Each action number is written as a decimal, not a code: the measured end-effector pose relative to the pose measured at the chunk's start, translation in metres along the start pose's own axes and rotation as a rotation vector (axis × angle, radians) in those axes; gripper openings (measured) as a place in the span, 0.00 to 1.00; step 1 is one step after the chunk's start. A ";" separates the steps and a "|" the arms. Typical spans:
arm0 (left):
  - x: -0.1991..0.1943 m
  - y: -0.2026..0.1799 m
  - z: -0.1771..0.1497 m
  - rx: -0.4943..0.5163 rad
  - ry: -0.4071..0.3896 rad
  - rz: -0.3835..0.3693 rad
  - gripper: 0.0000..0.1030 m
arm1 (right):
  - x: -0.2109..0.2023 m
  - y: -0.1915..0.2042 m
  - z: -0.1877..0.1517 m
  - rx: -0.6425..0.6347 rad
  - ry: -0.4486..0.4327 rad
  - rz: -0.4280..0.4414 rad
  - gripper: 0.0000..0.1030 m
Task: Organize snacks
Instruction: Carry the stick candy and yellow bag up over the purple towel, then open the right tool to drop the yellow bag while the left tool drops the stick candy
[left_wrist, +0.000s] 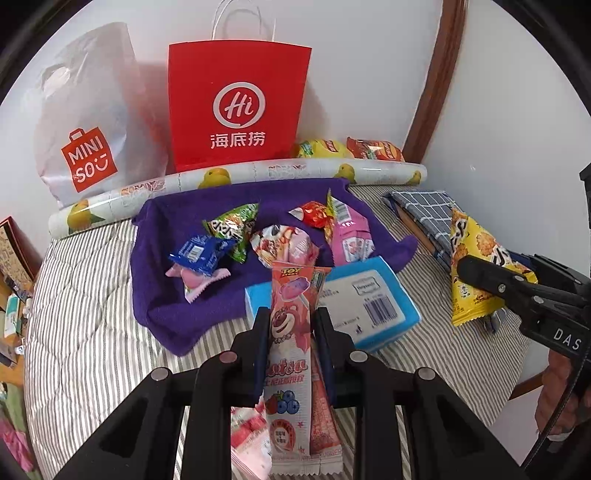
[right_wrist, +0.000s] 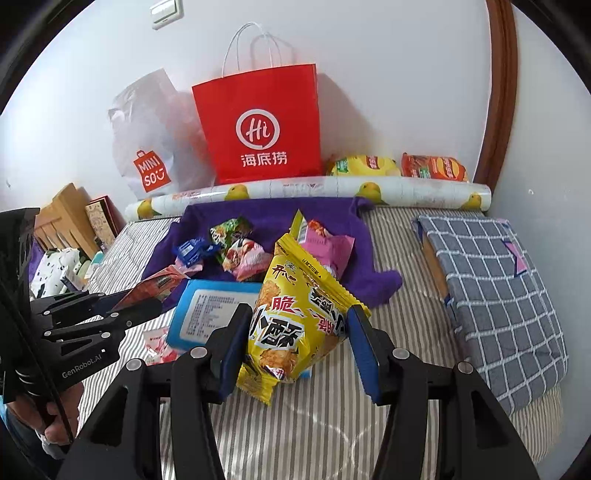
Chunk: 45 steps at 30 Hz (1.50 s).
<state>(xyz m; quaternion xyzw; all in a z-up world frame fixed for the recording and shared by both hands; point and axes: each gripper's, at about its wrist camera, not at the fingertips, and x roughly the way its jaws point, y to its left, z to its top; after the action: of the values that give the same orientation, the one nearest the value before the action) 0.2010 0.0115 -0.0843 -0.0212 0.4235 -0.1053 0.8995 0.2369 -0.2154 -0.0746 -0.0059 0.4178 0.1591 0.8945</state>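
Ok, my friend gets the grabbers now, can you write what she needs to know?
Left gripper: shut on the pink Lotso candy packet, held up over the bed.
Right gripper: shut on the yellow snack bag, also lifted.
Loose snacks sit in a pile on the purple towel; the blue pack lies at its edge. Two chip bags rest by the wall, beside the red paper bag and white Miniso bag.
Done: cannot tell what is sorted.
Left: place both held packs, then the pile.
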 end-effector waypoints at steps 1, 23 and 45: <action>0.002 0.003 0.003 -0.003 0.000 0.002 0.22 | 0.002 0.000 0.003 -0.003 -0.002 -0.003 0.51; 0.034 0.070 0.066 -0.109 -0.019 0.099 0.22 | 0.067 0.027 0.085 -0.032 -0.044 0.100 0.51; 0.110 0.098 0.078 -0.161 0.047 0.118 0.22 | 0.170 0.050 0.106 -0.061 0.066 0.130 0.51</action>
<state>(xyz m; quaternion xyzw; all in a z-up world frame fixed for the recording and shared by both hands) 0.3455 0.0804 -0.1306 -0.0658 0.4521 -0.0181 0.8894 0.4039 -0.1055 -0.1267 -0.0111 0.4417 0.2294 0.8672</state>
